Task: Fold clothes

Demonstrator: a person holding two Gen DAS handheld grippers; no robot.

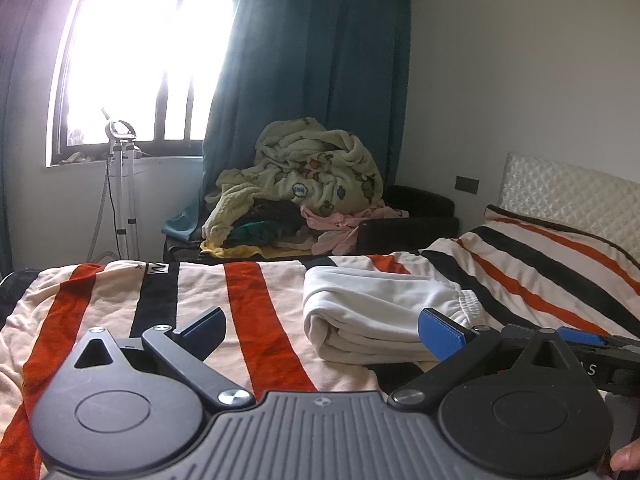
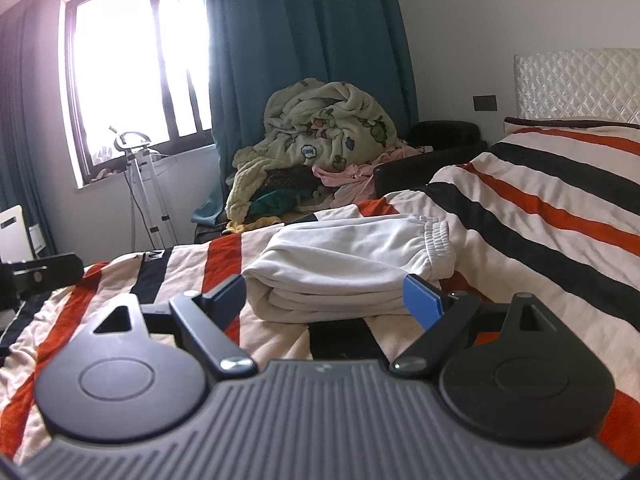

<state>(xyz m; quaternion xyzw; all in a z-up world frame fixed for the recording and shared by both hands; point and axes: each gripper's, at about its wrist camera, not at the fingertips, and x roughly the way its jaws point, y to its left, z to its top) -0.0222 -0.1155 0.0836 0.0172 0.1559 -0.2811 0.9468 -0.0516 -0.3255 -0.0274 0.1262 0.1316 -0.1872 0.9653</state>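
- Sweatpants, white (image 2: 344, 264): folded into a thick flat bundle on the striped bedspread (image 2: 540, 216), directly ahead of the right gripper (image 2: 332, 300) and ahead-right of the left gripper (image 1: 324, 330). Elastic waistband (image 2: 436, 236) lies at the bundle's far right end; rounded fold edge (image 2: 260, 280) faces near-left.
- Handling, judged: light, soft, thick knit; layers stacked loosely and likely to slide apart or sag if lifted by one corner. Not fragile, not slippery.
- Hold points, judged: pinch through all layers at the near edge, one gripper toward the rounded fold, the other toward the waistband end, so the stack stays together.
- Right gripper: jaws spread wide, empty, blue pads framing the near edge of the bundle, not touching it as far as can be seen.
- Left gripper: jaws spread wide, empty, its right pad just before the bundle's near side; contact cannot be told.
- Open room: bare bedspread to the left of both grippers and far right toward the quilted headboard (image 2: 580, 84).
- Edges: bed's far edge lies just beyond the bundle; past it, a heap of unfolded laundry (image 2: 320, 140) before the teal curtain (image 2: 300, 20).
- Beyond-left: garment steamer stand (image 2: 140, 168) under the window (image 2: 136, 60).
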